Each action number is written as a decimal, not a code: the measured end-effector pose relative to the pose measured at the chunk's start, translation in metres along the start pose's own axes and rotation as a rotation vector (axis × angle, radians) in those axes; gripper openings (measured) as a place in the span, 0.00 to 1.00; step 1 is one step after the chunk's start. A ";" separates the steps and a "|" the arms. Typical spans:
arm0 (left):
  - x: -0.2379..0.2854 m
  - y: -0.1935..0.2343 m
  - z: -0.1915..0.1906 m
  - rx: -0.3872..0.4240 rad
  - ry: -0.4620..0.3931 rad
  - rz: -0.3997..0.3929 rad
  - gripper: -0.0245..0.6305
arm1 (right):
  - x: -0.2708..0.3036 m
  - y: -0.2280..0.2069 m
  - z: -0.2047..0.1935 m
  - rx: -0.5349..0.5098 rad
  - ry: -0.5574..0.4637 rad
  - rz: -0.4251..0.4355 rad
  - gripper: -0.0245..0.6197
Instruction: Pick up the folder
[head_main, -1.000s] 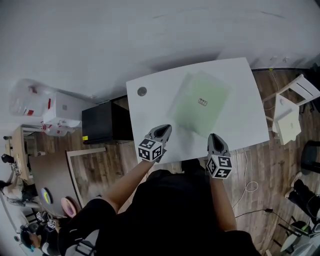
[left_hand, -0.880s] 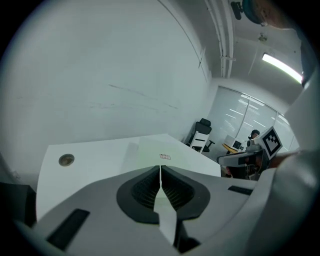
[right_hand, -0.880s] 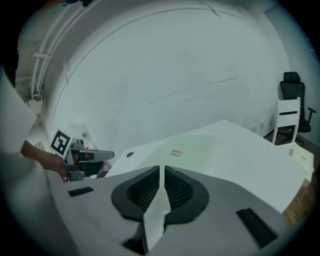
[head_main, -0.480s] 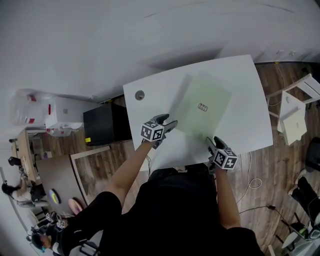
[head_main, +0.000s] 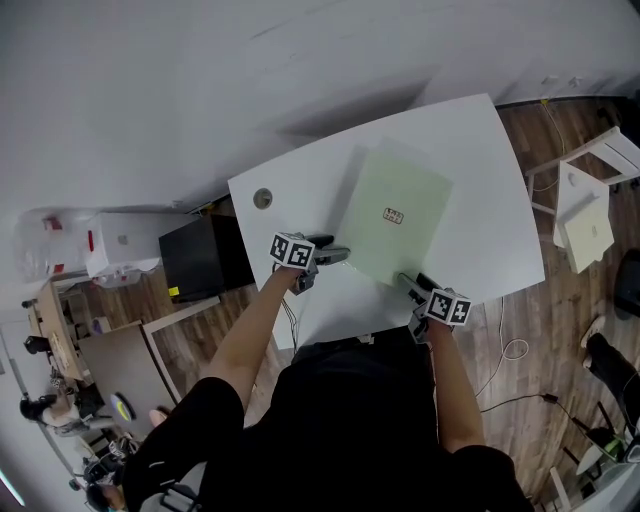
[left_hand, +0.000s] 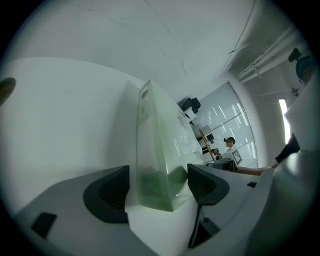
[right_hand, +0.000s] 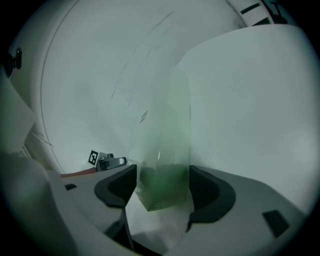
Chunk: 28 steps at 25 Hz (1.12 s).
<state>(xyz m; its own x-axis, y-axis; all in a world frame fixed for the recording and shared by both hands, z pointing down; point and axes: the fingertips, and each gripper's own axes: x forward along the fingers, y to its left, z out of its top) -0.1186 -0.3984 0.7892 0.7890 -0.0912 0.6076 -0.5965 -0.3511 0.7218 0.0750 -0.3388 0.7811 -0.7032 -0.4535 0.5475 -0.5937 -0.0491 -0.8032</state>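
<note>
Left gripper (head_main: 335, 252), right gripper (head_main: 408, 283): both now down at counter (head_main: 290, 195). Jaws just opened wide, each straddling a near corner of folder (head_main: 395, 215), pads not pressing. Folder flat on counter, unlifted. Judged next: close, then raise.

The label (head_main: 393, 215) on the folder (head_main: 400, 175) was too small to read. In the right gripper view the folder's near corner was a green blur, perhaps from closeness. The person (head_main: 350, 420) hid the table's (head_main: 300, 190) near edge.
</note>
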 end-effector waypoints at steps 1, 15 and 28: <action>0.001 0.000 -0.002 -0.007 0.012 -0.016 0.57 | 0.002 0.002 0.001 0.005 0.002 0.014 0.52; -0.001 -0.001 -0.004 0.003 0.041 -0.030 0.57 | 0.002 0.006 0.014 0.253 -0.059 0.260 0.51; 0.005 -0.011 -0.014 0.024 0.043 0.037 0.57 | 0.005 -0.003 0.003 -0.016 0.038 0.052 0.48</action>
<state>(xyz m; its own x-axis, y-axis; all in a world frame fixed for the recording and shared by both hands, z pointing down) -0.1102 -0.3822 0.7888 0.7591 -0.0650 0.6478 -0.6210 -0.3707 0.6906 0.0747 -0.3436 0.7851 -0.7475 -0.4209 0.5139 -0.5620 -0.0117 -0.8271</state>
